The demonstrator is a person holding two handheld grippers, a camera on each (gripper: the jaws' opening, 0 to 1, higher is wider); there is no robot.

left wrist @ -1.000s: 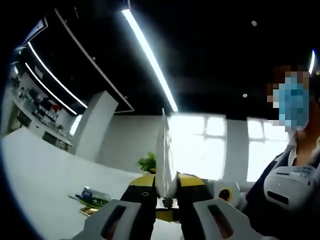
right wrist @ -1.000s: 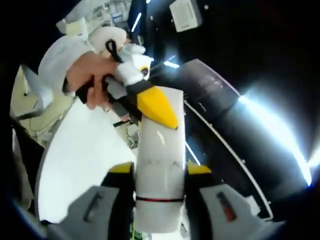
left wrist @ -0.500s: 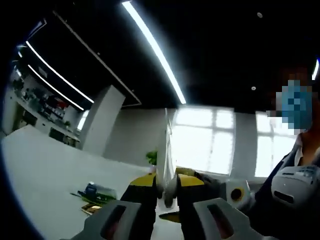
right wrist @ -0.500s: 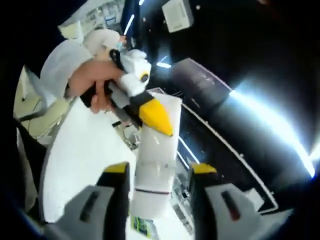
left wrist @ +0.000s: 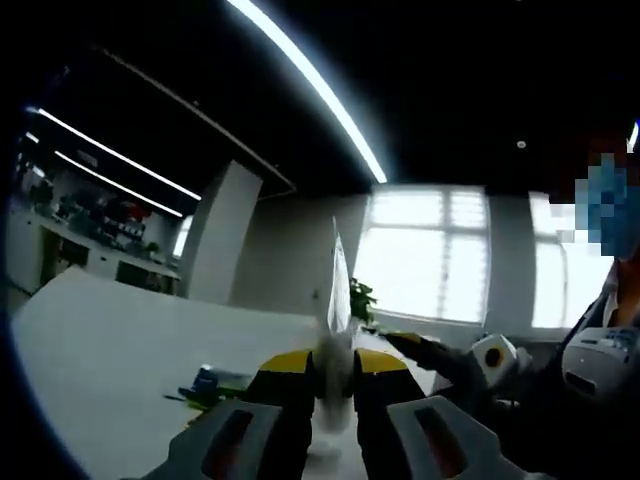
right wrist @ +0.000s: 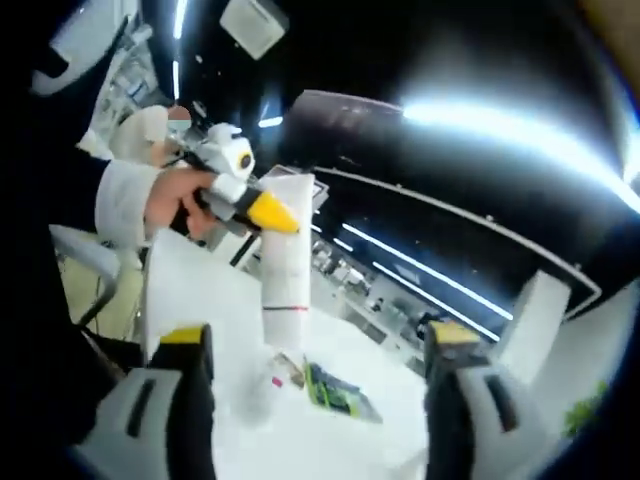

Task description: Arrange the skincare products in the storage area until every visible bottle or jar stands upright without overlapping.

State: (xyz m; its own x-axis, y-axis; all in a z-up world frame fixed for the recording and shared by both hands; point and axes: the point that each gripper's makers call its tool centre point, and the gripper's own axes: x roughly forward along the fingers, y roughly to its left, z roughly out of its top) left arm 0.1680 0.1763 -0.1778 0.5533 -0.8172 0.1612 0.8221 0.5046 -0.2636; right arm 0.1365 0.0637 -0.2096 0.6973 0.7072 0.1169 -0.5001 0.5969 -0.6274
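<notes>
White soft plastic tube (right wrist: 288, 262) is held aloft over the white table (right wrist: 190, 300), clamped by the left gripper (left wrist: 333, 372) near its flat crimped end, long axis upright. Right gripper (right wrist: 315, 350), nearer us, stands spread wide, released, tube just beyond its jaws.

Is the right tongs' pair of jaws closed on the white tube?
No. In the right gripper view the right tongs stand wide open, while the left tongs hold the white tube near its flat end.
</notes>
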